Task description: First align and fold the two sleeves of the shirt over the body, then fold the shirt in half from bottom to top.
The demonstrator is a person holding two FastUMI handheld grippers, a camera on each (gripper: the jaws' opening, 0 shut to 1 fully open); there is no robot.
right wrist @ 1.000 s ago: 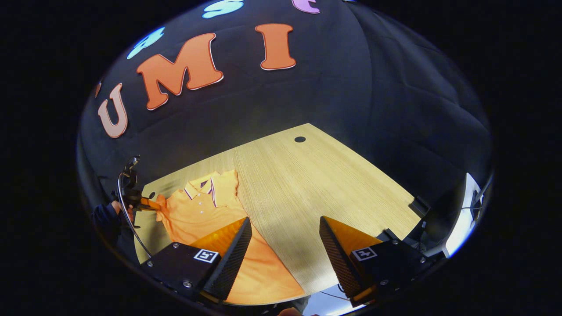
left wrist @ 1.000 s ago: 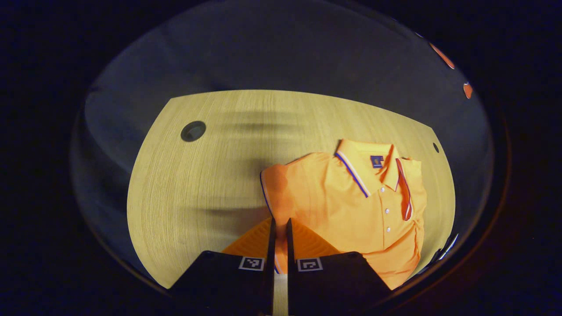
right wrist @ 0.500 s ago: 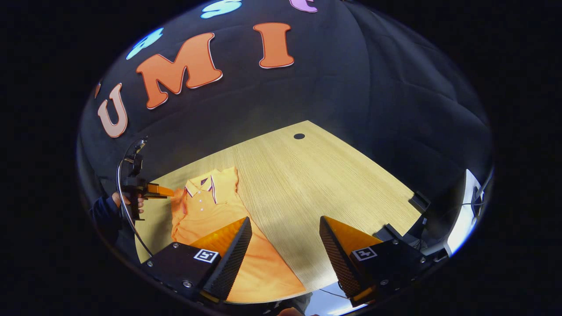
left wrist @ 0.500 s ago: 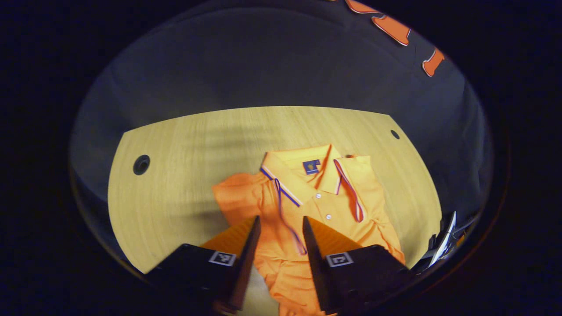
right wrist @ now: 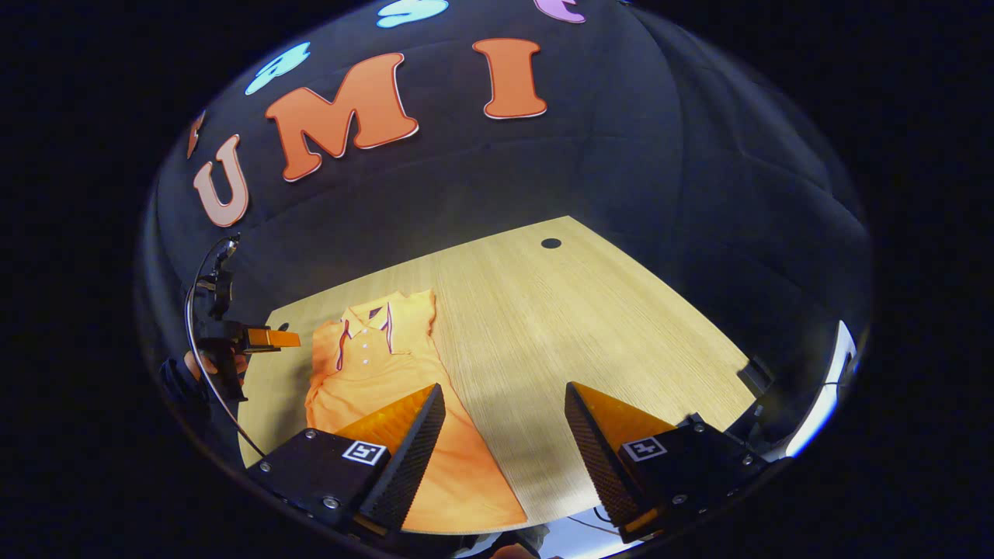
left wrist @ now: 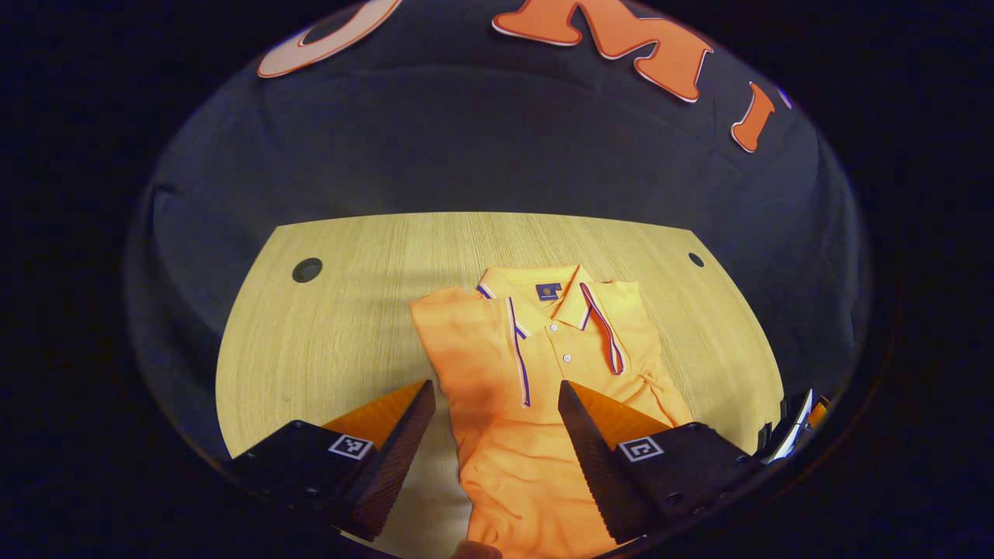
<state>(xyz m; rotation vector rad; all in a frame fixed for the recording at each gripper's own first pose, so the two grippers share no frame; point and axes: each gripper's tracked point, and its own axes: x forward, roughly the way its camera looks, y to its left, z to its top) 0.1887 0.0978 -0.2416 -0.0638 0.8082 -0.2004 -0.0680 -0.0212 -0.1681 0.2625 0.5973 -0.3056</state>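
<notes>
both grippers are seen with their jaws spread wide and nothing held between them. in the left gripper view, the left gripper (left wrist: 495,404) is poised above the orange shirt (left wrist: 543,373), its two fingers framing the folded-over left sleeve (left wrist: 466,341) and the button placket. the shirt is laid flat on the wooden table (left wrist: 342,310), collar (left wrist: 543,299) toward the far edge, with both sleeves apparently folded in over the body, though the right one is bunched and hard to judge. two round holes are seen in the tabletop, one far left (left wrist: 307,269) and one far right (left wrist: 696,259).

in the right gripper view, the right gripper (right wrist: 505,404) is held near the table's front edge, its left finger (right wrist: 404,446) over the shirt's lower hem area (right wrist: 458,481) and its right finger over bare wood. the left gripper (right wrist: 268,338) is visible farther off, beside the shirt's shoulder and apart from the cloth, gripped by a hand (right wrist: 198,365). a cable (right wrist: 194,310) is looped up from it.
</notes>
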